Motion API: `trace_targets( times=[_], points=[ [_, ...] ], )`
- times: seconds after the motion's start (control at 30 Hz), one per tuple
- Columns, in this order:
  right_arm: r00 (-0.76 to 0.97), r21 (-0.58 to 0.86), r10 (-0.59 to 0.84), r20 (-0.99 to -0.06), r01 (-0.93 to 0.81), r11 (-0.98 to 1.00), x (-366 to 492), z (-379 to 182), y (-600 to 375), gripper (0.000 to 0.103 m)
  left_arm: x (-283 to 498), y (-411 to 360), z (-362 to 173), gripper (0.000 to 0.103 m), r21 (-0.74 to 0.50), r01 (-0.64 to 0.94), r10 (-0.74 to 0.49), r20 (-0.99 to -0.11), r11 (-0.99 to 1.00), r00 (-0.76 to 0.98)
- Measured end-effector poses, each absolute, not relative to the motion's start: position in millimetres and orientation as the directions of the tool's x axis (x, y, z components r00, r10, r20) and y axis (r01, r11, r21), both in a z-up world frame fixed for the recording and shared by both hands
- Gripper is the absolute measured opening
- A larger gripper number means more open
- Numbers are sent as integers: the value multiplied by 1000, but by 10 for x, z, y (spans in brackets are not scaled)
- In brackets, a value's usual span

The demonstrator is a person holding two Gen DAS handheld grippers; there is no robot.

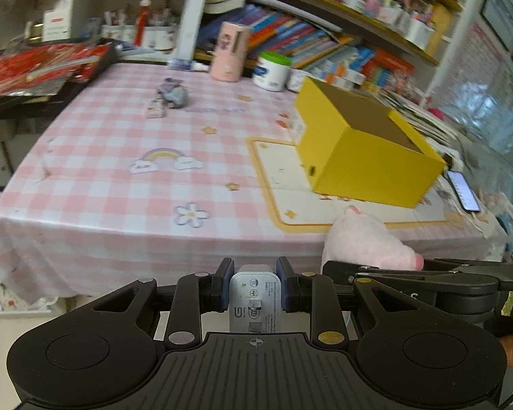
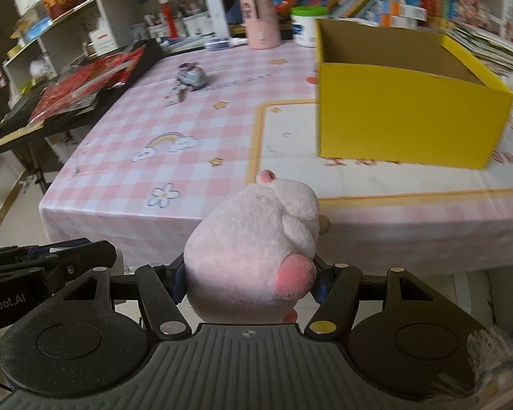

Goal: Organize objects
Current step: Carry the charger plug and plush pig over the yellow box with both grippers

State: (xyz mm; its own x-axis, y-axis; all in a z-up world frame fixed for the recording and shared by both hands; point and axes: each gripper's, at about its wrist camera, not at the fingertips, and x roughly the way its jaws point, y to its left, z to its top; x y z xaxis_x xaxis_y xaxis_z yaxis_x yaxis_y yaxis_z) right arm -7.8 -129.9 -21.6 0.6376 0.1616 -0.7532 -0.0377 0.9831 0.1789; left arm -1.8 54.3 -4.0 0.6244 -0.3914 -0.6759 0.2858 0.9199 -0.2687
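Note:
My left gripper (image 1: 255, 285) is shut on a small white charger plug (image 1: 255, 302), held in front of the table's near edge. My right gripper (image 2: 249, 282) is shut on a pink plush pig (image 2: 253, 249), also off the near edge; the same pig (image 1: 369, 244) shows at the right of the left wrist view. An open yellow cardboard box (image 1: 362, 157) (image 2: 403, 116) stands on a cream mat at the table's right side, its inside bare as far as I see. A small grey-purple toy (image 1: 174, 95) (image 2: 191, 77) lies far back on the cloth.
A pink checked cloth (image 1: 119, 157) covers the table. A pink cylinder (image 1: 229, 51), a white jar with a green lid (image 1: 273, 71) and shelves of books stand behind. Red packets on a black stand (image 2: 75, 92) lie at left. A phone (image 1: 463, 191) lies right of the box.

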Motion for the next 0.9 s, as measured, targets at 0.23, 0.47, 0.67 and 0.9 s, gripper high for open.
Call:
trace_targets(
  times=[0.23,0.47,0.67,0.9],
  points=[
    [642,167,80,-763,76,983,-261,-219,-1600,63,-7,235,-45,25,-280,388,-468,-668,878,578],
    [644,159,18,-765,161,974,-390,-191,-1842,63,13,1,-33,25,-280,461,-517,-665,842,539],
    [641,154,-11,-768,201,967,-456,-188,-1992,63,46,-140,-39,25,-285,491,-539,-664,823,518],
    [633,155,-29,-774,233,960,-472,-205,-2128,63,90,-286,-57,25,-286,511,-550,-669,811,500]
  ],
)
